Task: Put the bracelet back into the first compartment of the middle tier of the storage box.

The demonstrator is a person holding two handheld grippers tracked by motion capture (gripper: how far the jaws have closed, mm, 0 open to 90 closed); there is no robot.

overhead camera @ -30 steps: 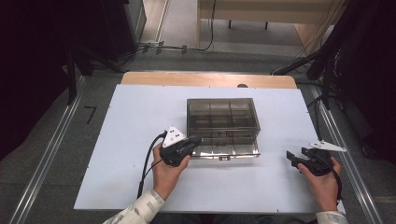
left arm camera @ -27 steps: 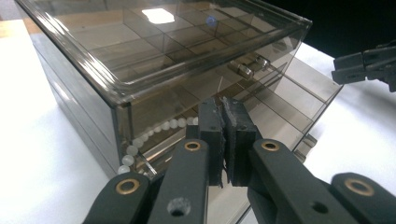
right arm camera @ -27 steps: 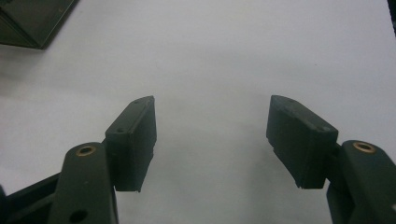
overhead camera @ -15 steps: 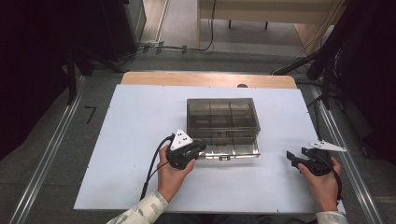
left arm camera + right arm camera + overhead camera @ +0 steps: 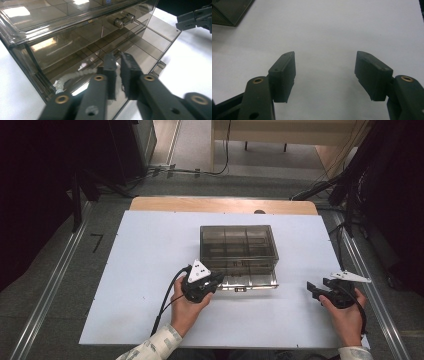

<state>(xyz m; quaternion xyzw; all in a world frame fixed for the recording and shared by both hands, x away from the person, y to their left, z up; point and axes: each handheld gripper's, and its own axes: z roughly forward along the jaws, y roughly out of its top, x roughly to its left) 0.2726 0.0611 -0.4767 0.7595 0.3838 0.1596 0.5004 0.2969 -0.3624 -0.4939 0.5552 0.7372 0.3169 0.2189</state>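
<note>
Smoked-plastic drawer cabinet sits mid-table on the white tabletop, slightly toward the far edge. Its bottom drawer is pulled out toward the person; dividers are visible inside through the clear walls.

Left gripper is at the drawer's front left corner, held in the left hand. In the left gripper view its jaws are nearly together, only a narrow slit between the pads, right up against the drawer front. Can't tell whether they actually pinch the drawer edge or just sit close to it (the plastic is transparent and reflective, contact is unclear). Some whitish beaded stuff shows inside the drawer's near compartment. A small metal knob sits on the upper drawer.

Right gripper is well apart from the cabinet, off to the right near the table's near edge, in the right hand. Jaws wide open, nothing between them, just bare white surface under them. Cabinet corner is in the top left of the right gripper view.
</note>
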